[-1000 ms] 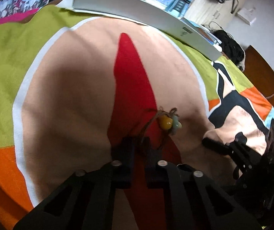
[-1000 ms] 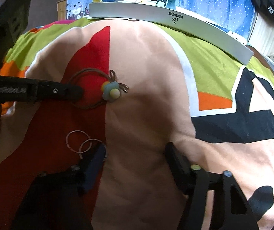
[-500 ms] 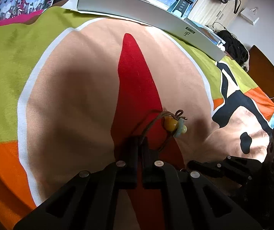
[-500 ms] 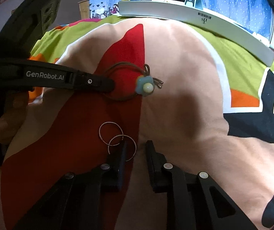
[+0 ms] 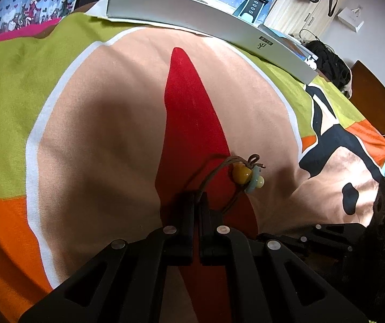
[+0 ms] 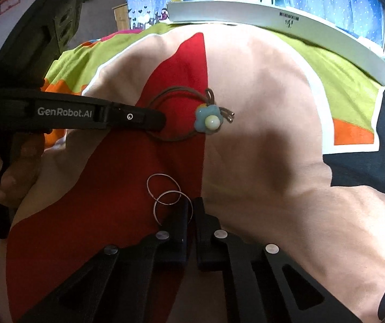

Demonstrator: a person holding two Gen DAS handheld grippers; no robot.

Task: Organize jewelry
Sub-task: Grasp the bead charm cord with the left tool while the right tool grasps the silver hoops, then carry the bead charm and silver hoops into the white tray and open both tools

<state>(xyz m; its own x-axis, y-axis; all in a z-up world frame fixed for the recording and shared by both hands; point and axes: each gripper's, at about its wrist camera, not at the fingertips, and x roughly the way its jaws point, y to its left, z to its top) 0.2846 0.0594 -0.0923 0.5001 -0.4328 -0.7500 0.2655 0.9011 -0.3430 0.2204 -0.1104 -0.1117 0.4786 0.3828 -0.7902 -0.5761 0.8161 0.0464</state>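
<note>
A brown cord loop with a blue flower charm (image 6: 208, 119) and a yellow bead (image 5: 240, 173) lies on the red patch of the blanket. My left gripper (image 5: 198, 197) is shut on the cord's near side; in the right wrist view the left gripper (image 6: 161, 121) comes in from the left. Two thin silver hoops lie overlapped nearer me. My right gripper (image 6: 191, 207) is shut on the right edge of the lower hoop (image 6: 154, 210), while the upper hoop (image 6: 148, 185) lies free. From the left wrist view, only the right gripper's body (image 5: 327, 231) shows at lower right.
A long grey tray (image 5: 206, 18) stands at the blanket's far edge, with a teal watch on a stand (image 5: 254, 2) behind it. A hand (image 6: 12, 167) holds the left gripper's handle. The colourful blanket (image 5: 98, 134) is soft and creased. A dark wooden board (image 5: 375, 107) stands at the right.
My right gripper went from wide open to shut, closing in on the lower hoop. My left gripper stayed shut on the cord, and the charm shifted slightly.
</note>
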